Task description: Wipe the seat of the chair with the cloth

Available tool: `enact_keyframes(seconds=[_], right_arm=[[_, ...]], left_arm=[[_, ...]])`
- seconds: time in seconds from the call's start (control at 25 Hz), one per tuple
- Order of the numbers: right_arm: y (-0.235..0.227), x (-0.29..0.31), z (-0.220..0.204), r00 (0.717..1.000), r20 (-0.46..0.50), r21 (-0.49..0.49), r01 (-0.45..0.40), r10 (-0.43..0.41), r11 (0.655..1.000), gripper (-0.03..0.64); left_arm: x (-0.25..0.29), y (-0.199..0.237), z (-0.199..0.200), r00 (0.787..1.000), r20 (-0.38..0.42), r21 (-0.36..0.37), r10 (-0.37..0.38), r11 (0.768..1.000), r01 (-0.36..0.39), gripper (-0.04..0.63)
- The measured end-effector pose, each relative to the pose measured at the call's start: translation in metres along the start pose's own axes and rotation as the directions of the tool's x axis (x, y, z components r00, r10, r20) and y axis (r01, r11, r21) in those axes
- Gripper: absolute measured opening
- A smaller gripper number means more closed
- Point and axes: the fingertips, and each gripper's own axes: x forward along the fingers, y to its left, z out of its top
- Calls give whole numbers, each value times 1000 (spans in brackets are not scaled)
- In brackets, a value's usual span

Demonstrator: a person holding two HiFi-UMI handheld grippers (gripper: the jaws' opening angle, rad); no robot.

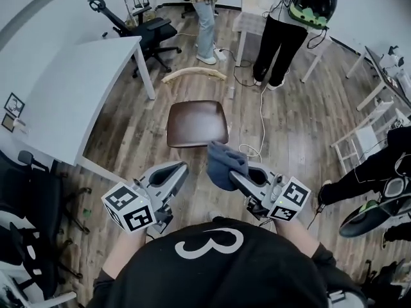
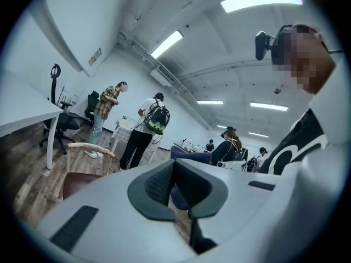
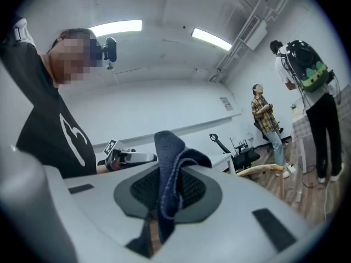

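The two grippers are hovering side by side near the one chair. The right gripper is clamping the single blue cloth; the left gripper is empty, jaws resting together.

The legs of the chair are hidden beneath its seat.

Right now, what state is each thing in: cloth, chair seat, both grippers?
cloth: bunched, held in the air short of the seat.
chair seat: bare, untouched.
right gripper: shut on the cloth.
left gripper: shut, holding nothing.
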Motion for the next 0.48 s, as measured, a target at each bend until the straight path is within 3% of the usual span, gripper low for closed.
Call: enact_keyframes(seconds=[0.48], right_arm=[[17,-2,-17,999,-27,13,27,-27,1000,54]], left_arm=[[-8,-4,-27,1000,18,-33,-9,999,9,12]])
